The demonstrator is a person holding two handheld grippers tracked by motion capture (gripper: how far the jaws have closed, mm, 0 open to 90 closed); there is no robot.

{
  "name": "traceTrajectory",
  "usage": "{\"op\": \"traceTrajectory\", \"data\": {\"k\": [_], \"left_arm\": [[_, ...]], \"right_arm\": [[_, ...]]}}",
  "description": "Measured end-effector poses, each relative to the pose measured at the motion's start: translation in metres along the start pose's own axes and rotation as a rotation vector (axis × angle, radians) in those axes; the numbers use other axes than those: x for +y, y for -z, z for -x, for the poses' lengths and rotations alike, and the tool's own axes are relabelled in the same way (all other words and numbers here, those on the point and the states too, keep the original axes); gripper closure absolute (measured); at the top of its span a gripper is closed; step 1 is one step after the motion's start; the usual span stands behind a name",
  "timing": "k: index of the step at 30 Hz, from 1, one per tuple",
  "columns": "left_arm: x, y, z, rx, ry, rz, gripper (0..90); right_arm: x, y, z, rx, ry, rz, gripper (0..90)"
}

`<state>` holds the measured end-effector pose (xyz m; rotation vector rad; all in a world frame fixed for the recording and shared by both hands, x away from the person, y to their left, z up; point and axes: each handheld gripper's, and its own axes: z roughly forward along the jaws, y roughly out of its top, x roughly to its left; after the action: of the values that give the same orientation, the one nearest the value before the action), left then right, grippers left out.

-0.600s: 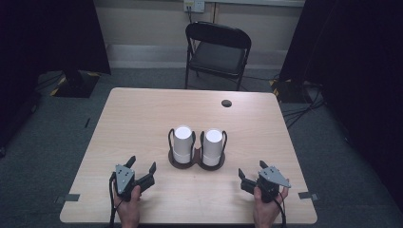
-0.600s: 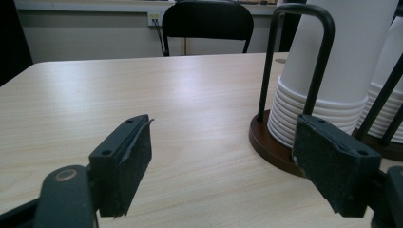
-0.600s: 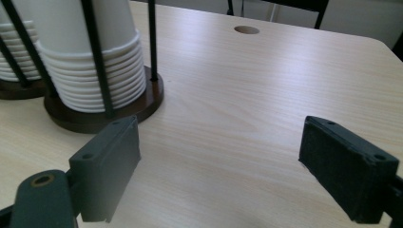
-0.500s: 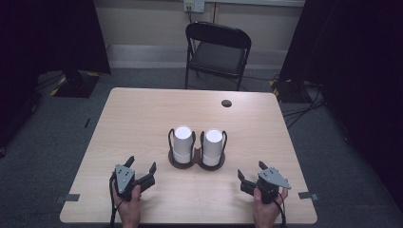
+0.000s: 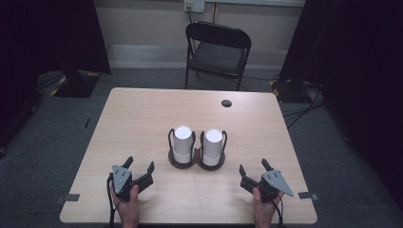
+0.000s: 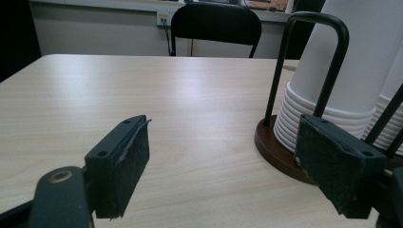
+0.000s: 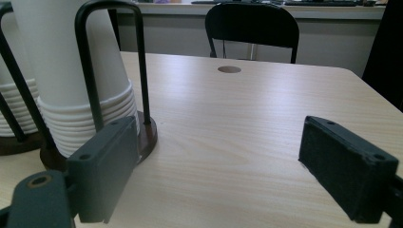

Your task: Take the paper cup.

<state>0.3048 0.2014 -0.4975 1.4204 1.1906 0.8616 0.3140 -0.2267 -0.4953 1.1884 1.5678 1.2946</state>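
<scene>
Table [image 5: 142, 118]: 2 cup stacks [image 5: 183, 144] in holder [image 5: 196, 163], untouched; left gripper [image 5: 140, 172] and right gripper [image 5: 253, 172] wide, empty; nothing evidently begun.

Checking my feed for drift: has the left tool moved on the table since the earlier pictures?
No. In the high view the left tool sits in the same spot against the dark wooden cup holder, open and near the table's front edge.
</scene>
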Motion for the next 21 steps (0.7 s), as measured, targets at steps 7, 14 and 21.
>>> {"op": "traceTrajectory", "data": {"k": [7, 14, 21], "left_arm": [[0.004, 0.001, 0.002, -0.053, -0.009, -0.033, 19.2], [0.008, 0.001, 0.019, -0.164, 0.004, -0.026, 19.4], [0.016, -0.006, 0.037, -0.248, -0.014, -0.067, 20.2]], "right_arm": [[-0.001, 0.002, 0.0, 0.005, 0.002, 0.024, 12.6], [-0.001, 0.002, 0.002, 0.008, -0.014, 0.027, 12.9], [-0.001, 0.002, 0.003, 0.007, -0.023, 0.018, 12.9]]}}
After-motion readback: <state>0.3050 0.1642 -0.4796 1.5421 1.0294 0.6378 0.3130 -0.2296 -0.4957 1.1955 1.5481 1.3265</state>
